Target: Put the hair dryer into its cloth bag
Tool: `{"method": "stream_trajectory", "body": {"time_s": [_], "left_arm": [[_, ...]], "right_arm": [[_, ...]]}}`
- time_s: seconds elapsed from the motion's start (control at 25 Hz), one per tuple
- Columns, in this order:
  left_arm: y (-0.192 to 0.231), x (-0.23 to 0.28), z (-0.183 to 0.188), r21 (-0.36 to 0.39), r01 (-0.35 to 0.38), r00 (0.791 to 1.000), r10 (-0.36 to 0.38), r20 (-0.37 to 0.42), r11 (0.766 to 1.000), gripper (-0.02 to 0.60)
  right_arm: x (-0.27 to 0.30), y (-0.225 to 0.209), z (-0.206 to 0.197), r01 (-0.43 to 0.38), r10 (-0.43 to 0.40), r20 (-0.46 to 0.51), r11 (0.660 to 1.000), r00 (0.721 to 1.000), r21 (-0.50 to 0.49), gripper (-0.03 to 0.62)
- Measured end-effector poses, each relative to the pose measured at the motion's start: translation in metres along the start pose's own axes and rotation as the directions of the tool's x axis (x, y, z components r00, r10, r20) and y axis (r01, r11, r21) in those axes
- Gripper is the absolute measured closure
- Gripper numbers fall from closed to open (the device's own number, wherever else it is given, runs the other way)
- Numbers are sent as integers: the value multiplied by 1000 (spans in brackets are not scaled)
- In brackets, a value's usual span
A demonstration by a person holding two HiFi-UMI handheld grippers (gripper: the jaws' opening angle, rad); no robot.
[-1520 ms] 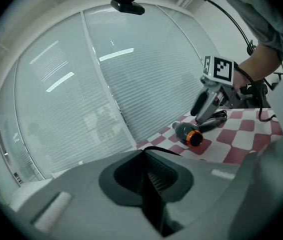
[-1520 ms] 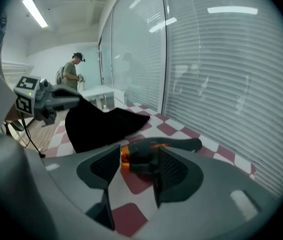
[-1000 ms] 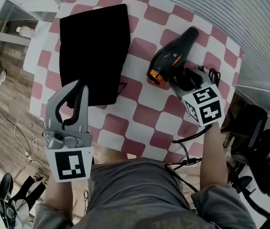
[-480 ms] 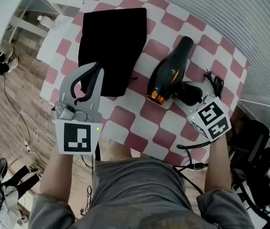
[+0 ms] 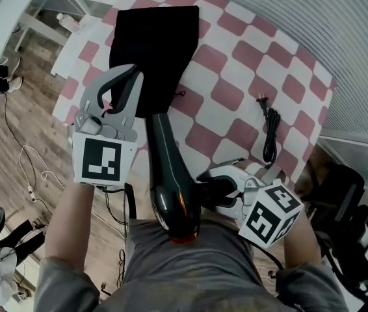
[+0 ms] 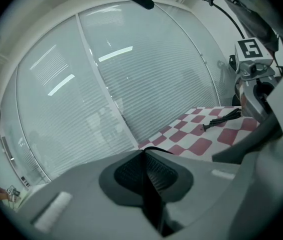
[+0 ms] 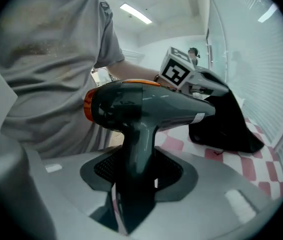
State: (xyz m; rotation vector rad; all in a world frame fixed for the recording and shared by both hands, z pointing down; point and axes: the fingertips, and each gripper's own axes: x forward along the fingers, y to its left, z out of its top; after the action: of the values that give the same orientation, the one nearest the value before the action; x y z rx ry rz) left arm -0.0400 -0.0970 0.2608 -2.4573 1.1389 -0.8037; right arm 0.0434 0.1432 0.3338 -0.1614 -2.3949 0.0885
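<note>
The black hair dryer (image 5: 171,181) is lifted off the table in front of my body, its narrow end toward the bag and its orange-ringed end toward me. My right gripper (image 5: 213,188) is shut on its handle, which stands between the pads in the right gripper view (image 7: 134,169). The black cloth bag (image 5: 158,41) lies on the checked table (image 5: 236,96). My left gripper (image 5: 131,75) is shut at the bag's near left edge, and a thin dark strip shows between its pads (image 6: 142,156). From the right gripper view the bag (image 7: 229,124) rises toward the left gripper (image 7: 196,81).
The dryer's black cord (image 5: 270,125) lies coiled on the table's right part, also visible as the cord (image 6: 221,120) in the left gripper view. White furniture (image 5: 15,18) and floor cables (image 5: 31,174) are at the left. A black chair (image 5: 346,181) stands at the right.
My right gripper has lifted the hair dryer off the table and swung it toward my body, its narrow end now toward the bag. The left gripper stays at the bag's edge.
</note>
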Motion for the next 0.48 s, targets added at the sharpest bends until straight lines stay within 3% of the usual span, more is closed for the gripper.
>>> {"method": "stream_trajectory", "body": {"time_s": [0.16,0.48], "left_arm": [[-8,-3,1,22,15,1000,-15,-20,1000,563],[-13,-14,-4,2,53,998,-53,-20,999,565]], "right_arm": [[19,-1,-2,-45,45,-18,999,999,0,384],[51,-64,12,-1,6,-65,998,998,69,384]]}}
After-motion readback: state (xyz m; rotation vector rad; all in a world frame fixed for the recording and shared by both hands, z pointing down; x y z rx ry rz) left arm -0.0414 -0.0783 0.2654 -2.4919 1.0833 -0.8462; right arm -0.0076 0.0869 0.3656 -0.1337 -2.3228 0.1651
